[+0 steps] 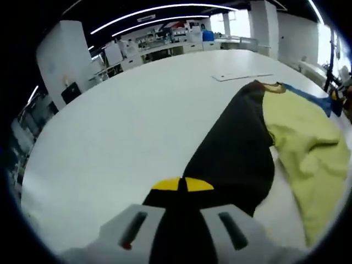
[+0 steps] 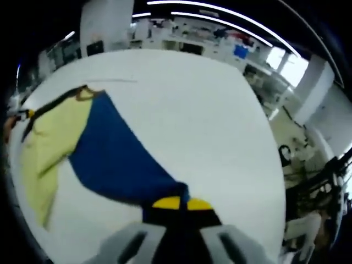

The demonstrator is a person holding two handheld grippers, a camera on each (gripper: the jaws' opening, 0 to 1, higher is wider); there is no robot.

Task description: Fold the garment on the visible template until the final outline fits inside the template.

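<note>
The black, yellow and blue cloth garment [image 1: 258, 137] lies on the white round table [image 1: 121, 126], its long axis running from the grippers toward its collar at 1 o'clock in the left gripper view. The left gripper [image 1: 181, 185] is clamped on its black part, the right gripper [image 2: 181, 204] on its blue part [image 2: 118, 157]. No writing is readable

No text, label, brand, number or sign can be read in either view; the sheet [image 1: 242, 76] on the white surface [image 1: 137, 126] looks blank.
</note>
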